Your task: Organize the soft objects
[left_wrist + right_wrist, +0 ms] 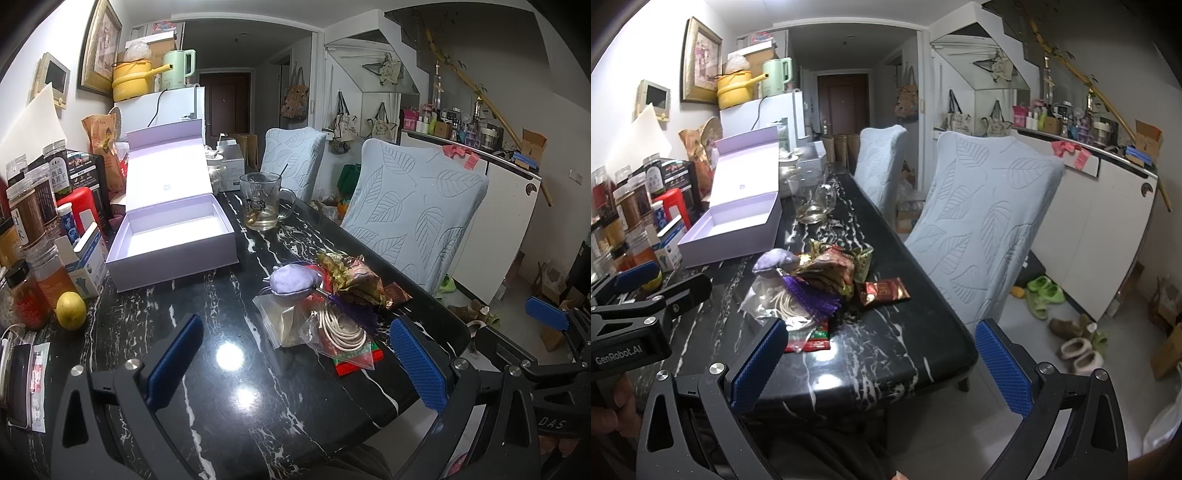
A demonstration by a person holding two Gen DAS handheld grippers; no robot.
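Note:
A pile of soft things lies on the black marble table (229,398): a lilac plush pouch (293,282) (775,261), a gold and red brocade pouch (349,275) (831,269), a purple tassel (812,299), and clear bags with a white cord (341,330). An open lilac gift box (173,240) (733,229) stands empty behind it to the left. My left gripper (295,362) is open and empty, just short of the pile. My right gripper (882,369) is open and empty at the table's near right corner, to the right of the pile.
A glass mug (264,203) stands behind the box. Jars, bottles and cartons (40,236) crowd the table's left edge, with a lemon (71,310). A red sachet (884,290) lies right of the pile. Two covered chairs (413,210) stand along the right side.

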